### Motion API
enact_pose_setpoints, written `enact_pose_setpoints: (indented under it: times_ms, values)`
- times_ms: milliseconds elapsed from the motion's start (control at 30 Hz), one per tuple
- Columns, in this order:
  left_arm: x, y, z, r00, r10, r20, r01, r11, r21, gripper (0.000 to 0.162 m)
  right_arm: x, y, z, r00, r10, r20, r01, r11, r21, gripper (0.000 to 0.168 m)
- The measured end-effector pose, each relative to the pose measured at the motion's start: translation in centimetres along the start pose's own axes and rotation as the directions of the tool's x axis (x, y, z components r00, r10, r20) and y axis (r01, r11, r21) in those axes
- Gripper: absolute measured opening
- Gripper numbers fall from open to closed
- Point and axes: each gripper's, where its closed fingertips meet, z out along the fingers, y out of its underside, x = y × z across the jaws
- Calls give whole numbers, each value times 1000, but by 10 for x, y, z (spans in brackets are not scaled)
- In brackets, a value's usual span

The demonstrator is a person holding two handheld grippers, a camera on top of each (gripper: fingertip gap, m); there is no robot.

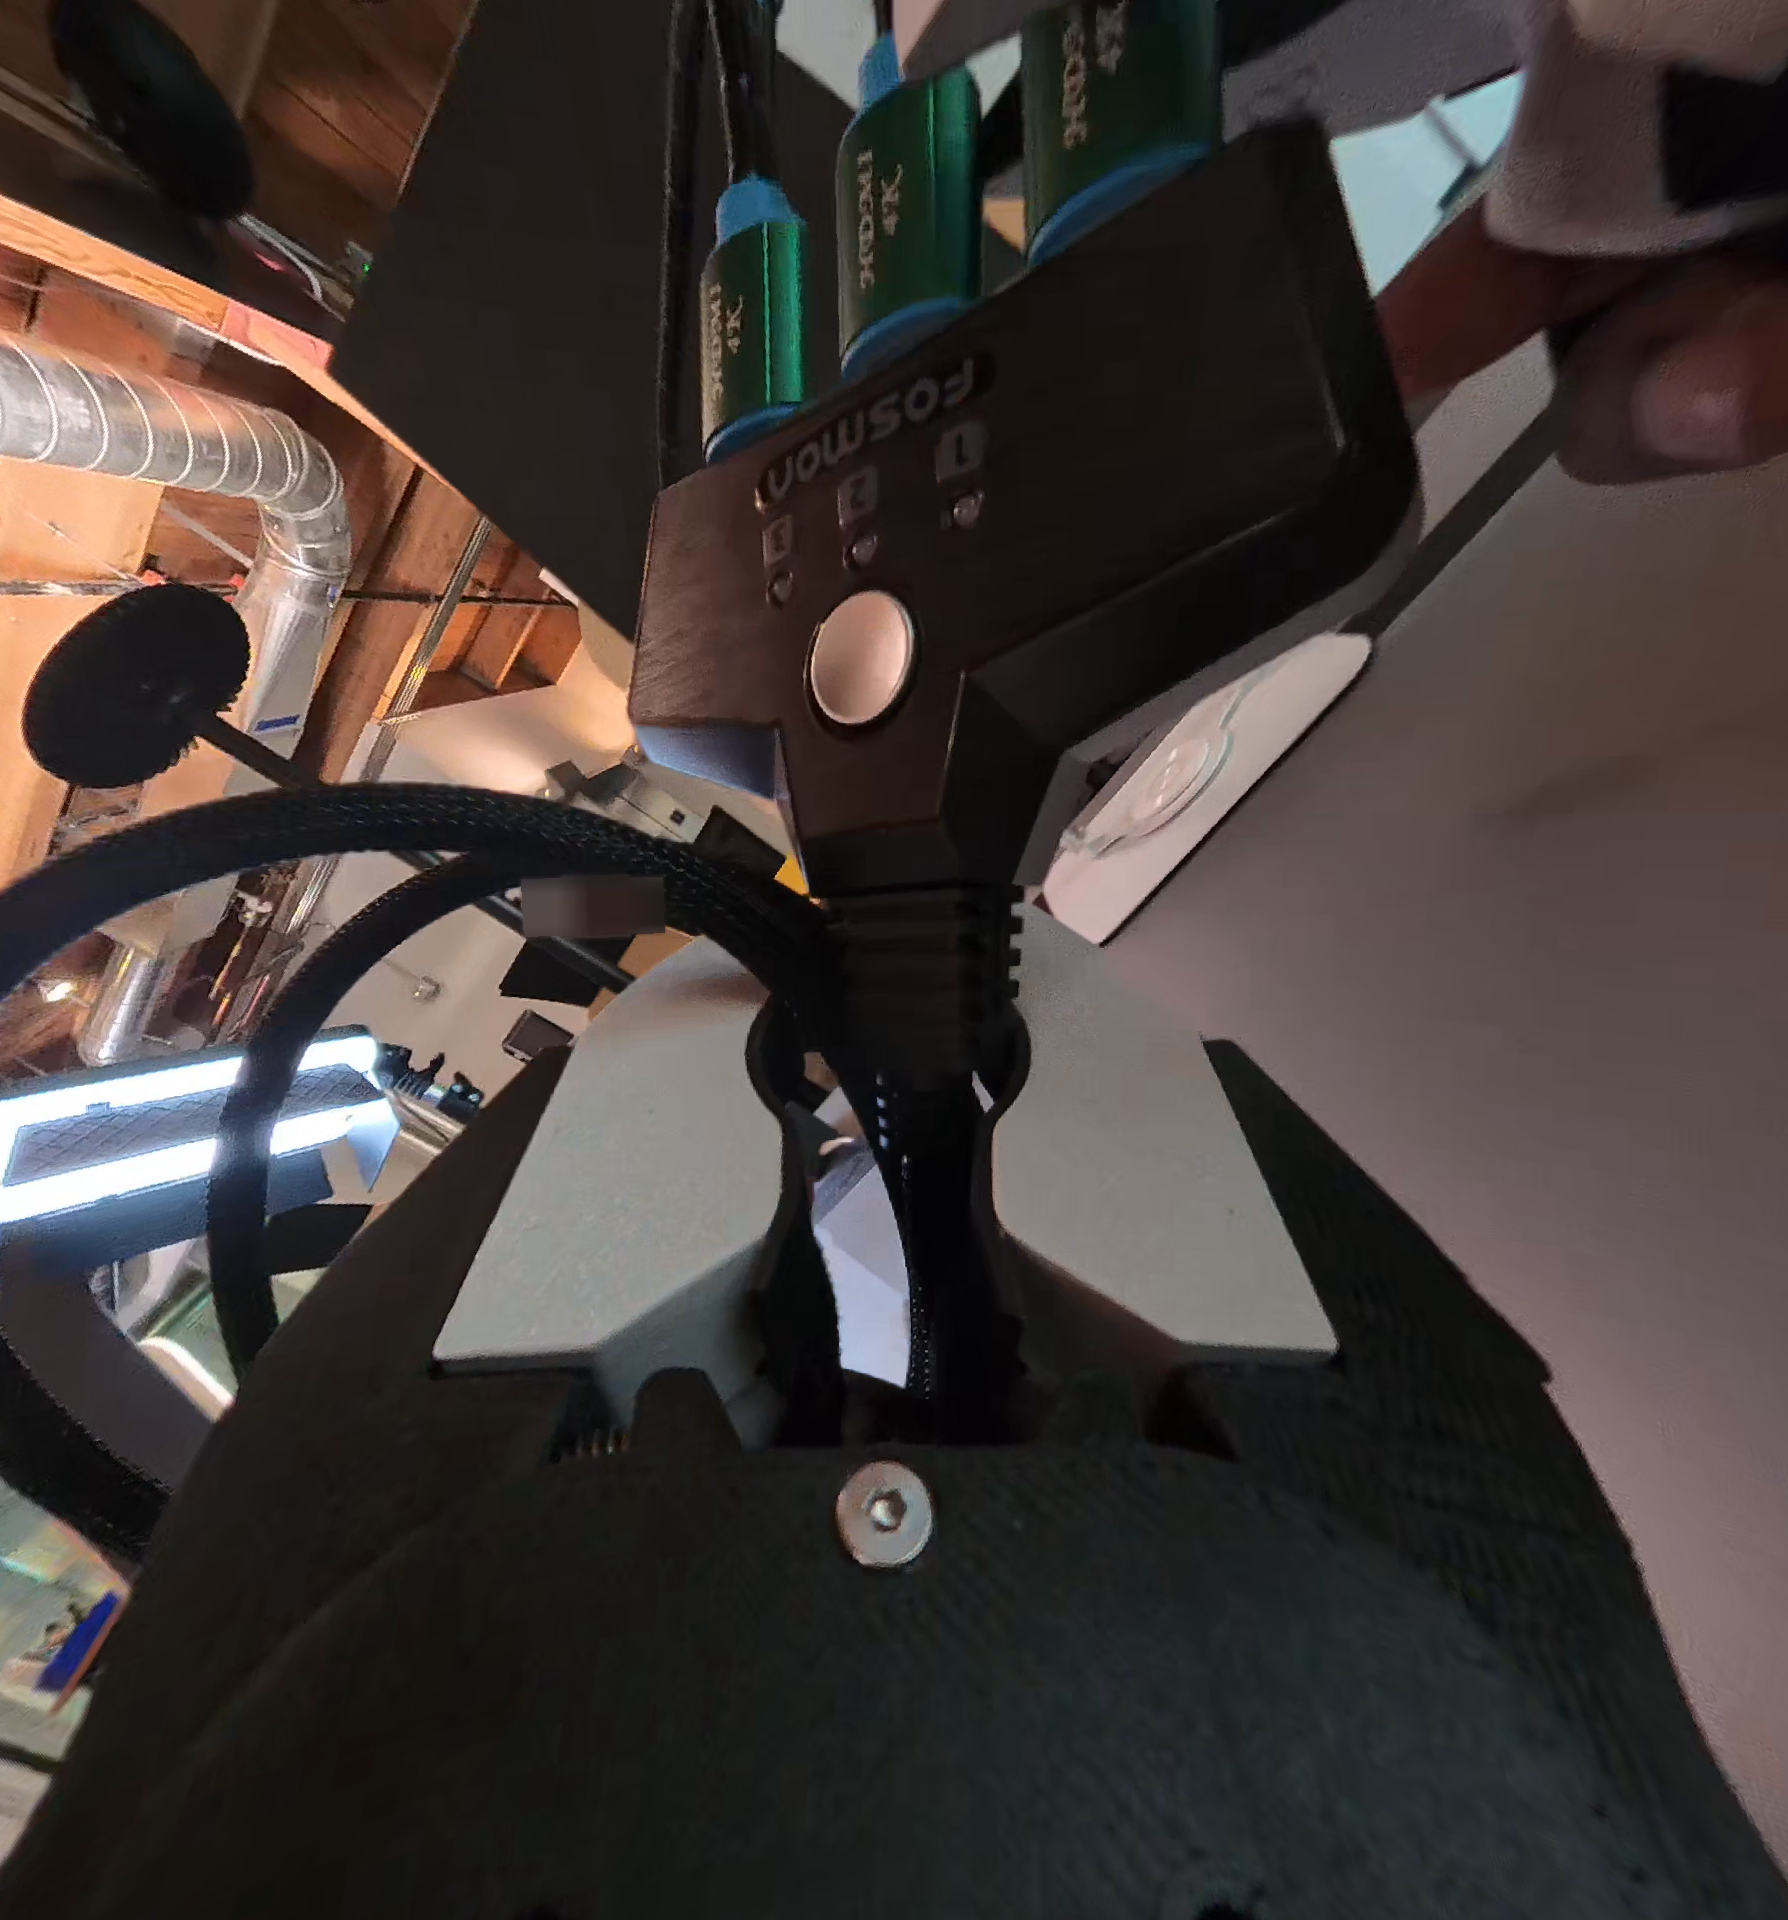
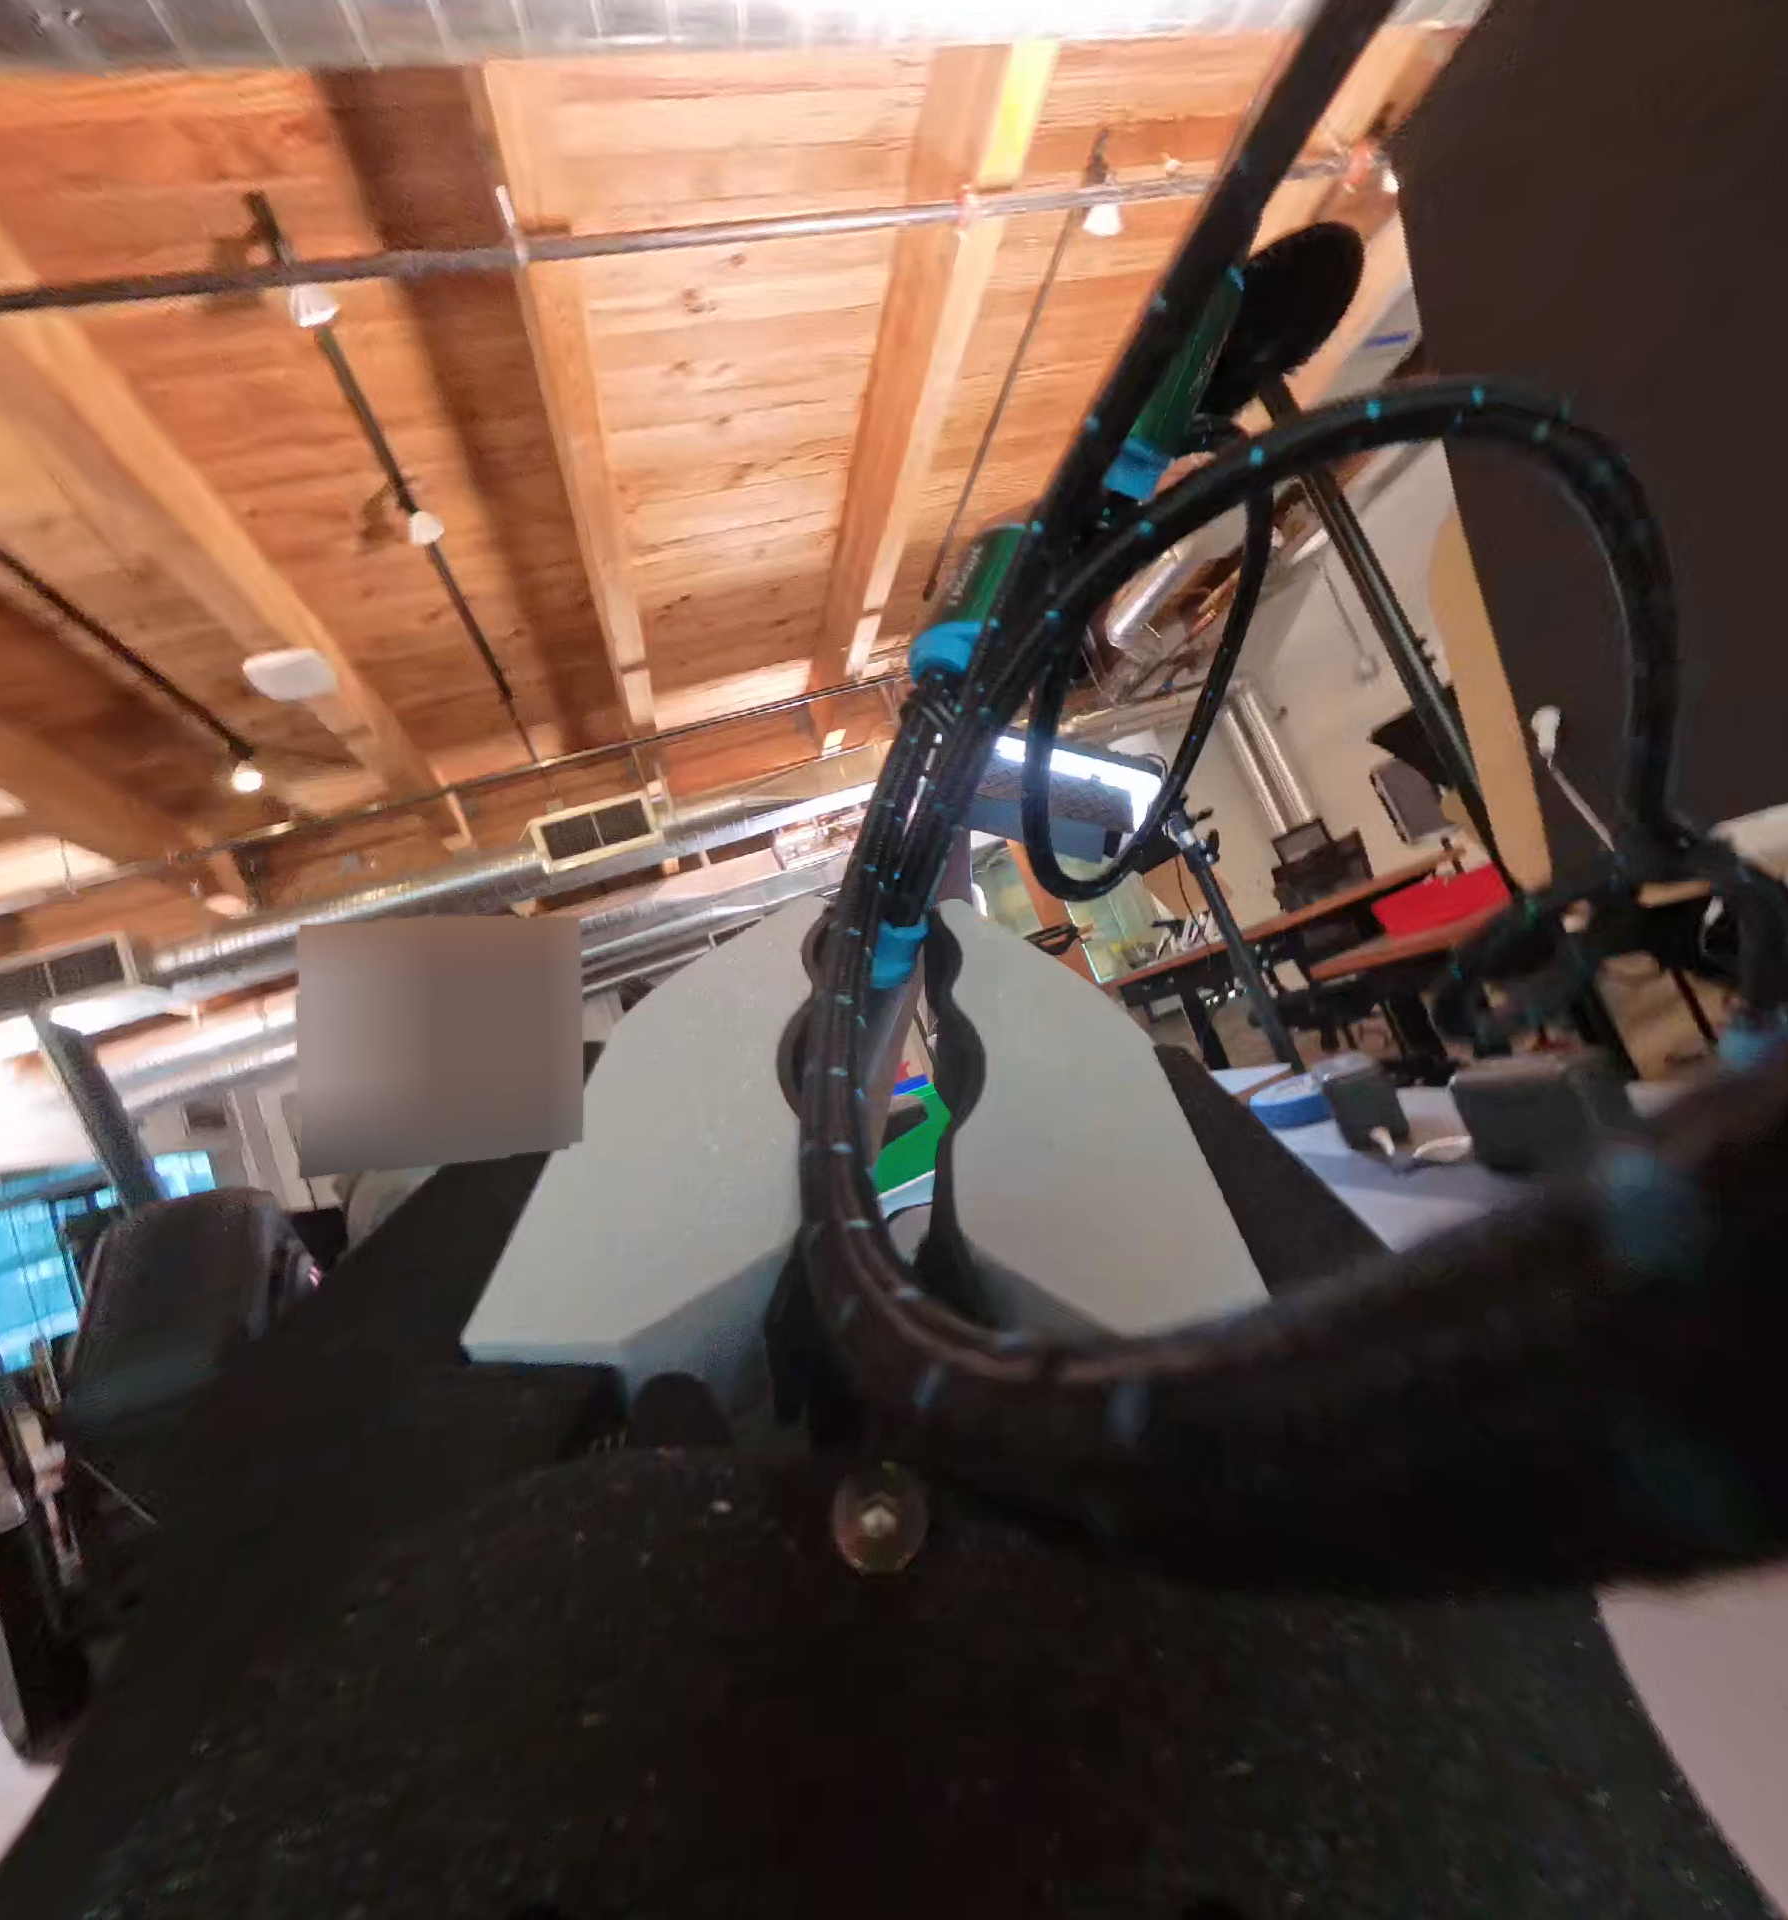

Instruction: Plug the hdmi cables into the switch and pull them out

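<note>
The black HDMI switch (image 1: 1025,499) with a round silver button is held up in the air in the left wrist view. Three green HDMI plugs (image 1: 905,208) with blue collars sit in its far edge, side by side. My left gripper (image 1: 885,1039) is shut on the switch's ribbed strain relief (image 1: 921,956) and its black pigtail cable. My right gripper (image 2: 879,966) is shut on a bundle of black braided cables (image 2: 838,1101) with blue flecks. Two more green plugs (image 2: 978,577) hang loose on those cables above it.
A person's hand (image 1: 1648,343) is at the upper right, next to the switch. A white box (image 1: 1202,748) lies behind the switch on a white surface. Braided cable loops (image 1: 246,831) hang at the left. Tables with a red box (image 2: 1441,899) and a blue tape roll (image 2: 1295,1096) stand at the right. My right fingertips sit around 10 cm from my left ones.
</note>
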Motion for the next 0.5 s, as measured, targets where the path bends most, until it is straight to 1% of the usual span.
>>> enact_pose_setpoints:
  times_ms: [67, 100, 133, 167, 200, 233, 267, 300, 333, 367, 400, 433, 467, 500]
  values:
    - [11, -8, 0, 1000, -10, -21, 11, 1000, 26, 31, -2, -6, -4, 997, -56, 48, 57, 998, -18, 15]
    - [19, -10, 1, 997, -18, -74, 21, 999, 38, 33, -3, -8, -5, 995, -75, 68, 78, 996, -36, 15]
    - [31, -9, 1, 985, -23, -174, 29, 999, 32, 36, -4, -9, -6, 992, -92, 83, 97, 994, -57, 14]
    - [45, -4, -2, 950, -31, -311, 30, 1000, -7, 40, -4, -9, -6, 989, -110, 102, 119, 989, -86, 13]
    - [58, 2, -10, 890, -66, -452, 37, 997, -73, 43, -6, -7, -7, 983, -131, 129, 147, 982, -121, 13]
    - [64, 5, -21, 824, -120, -554, 61, 990, -124, 44, -8, -3, -7, 976, -148, 158, 172, 973, -152, 14]
    - [65, 3, -32, 760, -171, -627, 103, 984, -144, 48, -11, 0, -8, 969, -154, 191, 188, 967, -174, 13]
    - [63, 0, -46, 689, -199, -697, 135, 980, -147, 46, -14, 2, -8, 964, -152, 217, 194, 963, -187, 13]
    - [59, -4, -62, 615, -207, -761, 156, 978, -140, 46, -16, 4, -8, 960, -155, 234, 203, 959, -198, 13]
    - [49, -9, -77, 559, -210, -802, 193, 974, -120, 46, -18, 5, -8, 954, -160, 252, 213, 957, -198, 12]
    - [35, -18, -89, 525, -206, -826, 255, 964, -78, 46, -20, 7, -9, 950, -155, 273, 214, 956, -202, 12]
    - [17, -31, -97, 516, -208, -831, 356, 934, -13, 46, -23, 10, -9, 945, -139, 296, 208, 953, -219, 12]
    - [-7, -45, -100, 523, -241, -817, 485, 873, 54, 47, -25, 14, -10, 941, -118, 317, 200, 950, -239, 12]
    - [-34, -55, -97, 529, -314, -788, 620, 777, 107, 52, -27, 17, -10, 937, -103, 335, 193, 949, -250, 12]
